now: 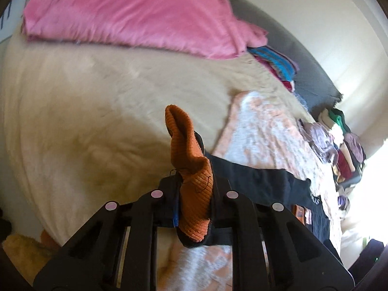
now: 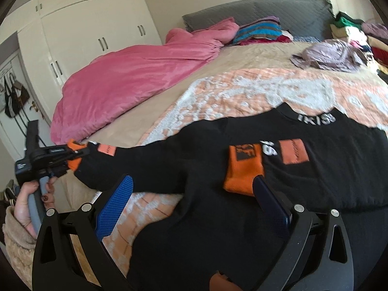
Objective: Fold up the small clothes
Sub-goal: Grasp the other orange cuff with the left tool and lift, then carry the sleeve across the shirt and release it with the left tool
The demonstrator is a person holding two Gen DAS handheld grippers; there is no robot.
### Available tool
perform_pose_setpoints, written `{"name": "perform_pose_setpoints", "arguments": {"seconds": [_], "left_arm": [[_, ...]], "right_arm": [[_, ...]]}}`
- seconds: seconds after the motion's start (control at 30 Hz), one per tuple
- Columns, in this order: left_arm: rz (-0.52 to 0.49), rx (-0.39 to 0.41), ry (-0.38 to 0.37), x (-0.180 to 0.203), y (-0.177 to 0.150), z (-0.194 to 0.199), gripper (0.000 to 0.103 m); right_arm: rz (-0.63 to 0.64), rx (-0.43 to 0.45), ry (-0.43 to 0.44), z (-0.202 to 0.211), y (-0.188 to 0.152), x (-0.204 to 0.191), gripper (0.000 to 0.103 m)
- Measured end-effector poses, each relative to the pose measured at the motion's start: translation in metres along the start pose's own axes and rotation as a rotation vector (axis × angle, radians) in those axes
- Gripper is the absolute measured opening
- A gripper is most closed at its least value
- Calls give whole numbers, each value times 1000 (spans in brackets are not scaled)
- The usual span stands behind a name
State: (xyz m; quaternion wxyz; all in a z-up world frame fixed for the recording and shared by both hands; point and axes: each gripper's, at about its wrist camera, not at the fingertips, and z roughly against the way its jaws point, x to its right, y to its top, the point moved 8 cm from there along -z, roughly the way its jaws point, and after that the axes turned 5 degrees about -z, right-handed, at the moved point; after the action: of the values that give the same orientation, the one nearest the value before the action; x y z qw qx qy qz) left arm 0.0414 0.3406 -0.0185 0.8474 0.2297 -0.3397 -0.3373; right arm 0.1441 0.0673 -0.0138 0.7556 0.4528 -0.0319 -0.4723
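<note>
A bedroom, seen from two cameras mounted on hand-held grippers; a black sweater [image 2: 242, 169] with orange cuffs and orange patches lies spread flat, front up, on a peach-and-white patterned blanket [image 2: 242, 92] across a beige bed [image 1: 97, 97].

The left gripper [image 1: 194, 194] has its jaws closed tight on the orange ribbed cuff [image 1: 189, 169] of one sleeve; the cuff sticks up past the fingertips, and the black sleeve trails away behind it to the right. In the right wrist view that same gripper [image 2: 72, 155] appears at the far left, held in a person's hand [image 2: 26, 203], with the sleeve stretched out straight from the sweater's body.

The right gripper [image 2: 194, 194] hangs over the lower middle of the sweater with its jaws wide apart and nothing between them; its blue ridged pad [image 2: 116, 206] sits on the left, and a dark finger on the right stands just beside the other orange cuff [image 2: 242, 169], which already lies folded in across the chest.

Judging by this, the fold is in its early part: one sleeve looks laid in; the second is gripped but not yet brought across; the body is still unfolded.

A rumpled pink duvet [image 2: 121, 77] lies well apart at the far side; heaps of other clothes [image 2: 339, 46] wait near the grey headboard [image 2: 266, 12], so more garments probably remain.
</note>
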Motion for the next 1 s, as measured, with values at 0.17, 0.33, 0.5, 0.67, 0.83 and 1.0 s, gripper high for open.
{"name": "perform_pose_setpoints", "arguments": {"seconds": [0.17,0.33,0.5,0.67,0.83,1.0], "left_arm": [[-57,41,-69,38,4,14,10],[-114,69,-148,79,5,32,9],[-154,72,-199,108,3,38,9],[-187,61,-235,131,-3,39,9],[-221,49,-261,151,-9,37,9],[-254,42,-285,172,-16,36,9]], "right_arm": [[-43,4,-31,11,-6,23,98],[-51,26,-58,23,-8,38,98],[-71,44,-63,33,-5,47,98],[-87,68,-69,46,-1,56,98],[-80,96,-93,59,1,63,98],[-90,113,-107,70,3,73,98]]}}
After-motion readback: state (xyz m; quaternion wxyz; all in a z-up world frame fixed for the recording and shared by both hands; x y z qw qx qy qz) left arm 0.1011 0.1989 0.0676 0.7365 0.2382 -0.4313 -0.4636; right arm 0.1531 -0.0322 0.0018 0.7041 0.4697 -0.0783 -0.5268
